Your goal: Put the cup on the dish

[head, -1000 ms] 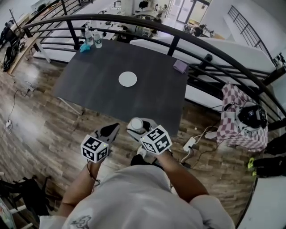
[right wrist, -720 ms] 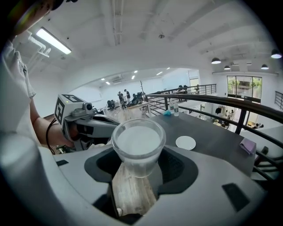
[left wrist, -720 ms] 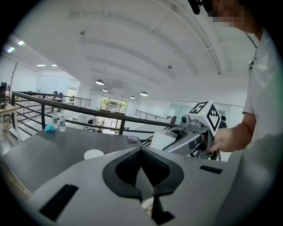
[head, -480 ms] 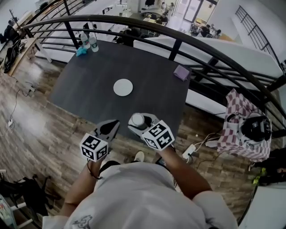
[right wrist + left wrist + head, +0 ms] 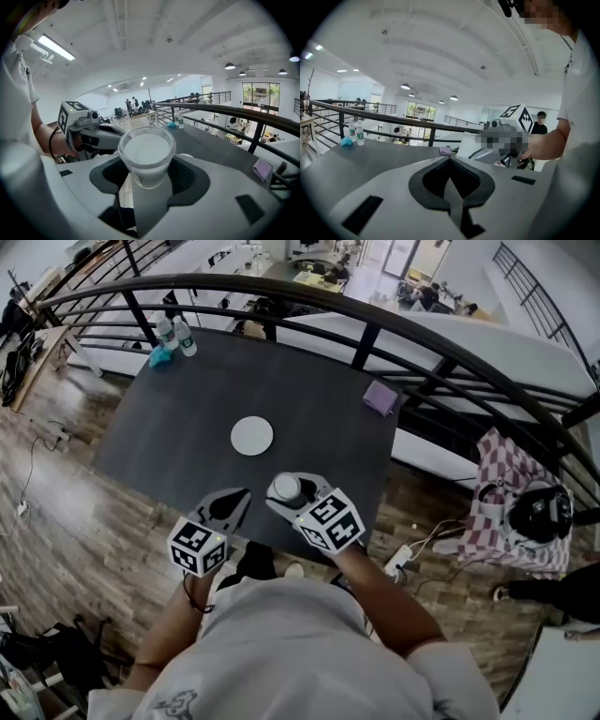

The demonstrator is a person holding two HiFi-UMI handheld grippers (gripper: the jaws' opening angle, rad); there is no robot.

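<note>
A clear cup (image 5: 146,157) with a white inside stands upright between the jaws of my right gripper (image 5: 286,493), which is shut on it; in the head view the cup (image 5: 286,488) hangs over the near edge of the dark table (image 5: 309,413). The white round dish (image 5: 252,437) lies flat at the table's middle, beyond the cup and a little to the left. My left gripper (image 5: 228,505) is beside the right one, to its left, with its jaws shut together on nothing (image 5: 451,161).
Two water bottles (image 5: 175,336) and a blue cloth (image 5: 157,356) sit at the table's far left corner; a purple pad (image 5: 381,397) lies at the far right edge. A black railing (image 5: 375,320) curves behind the table. A checkered bag (image 5: 511,502) stands on the floor at the right.
Both grippers have come forward from over the wooden floor to the table's near edge, the right one carrying the cup. The dish now lies closer to them.
</note>
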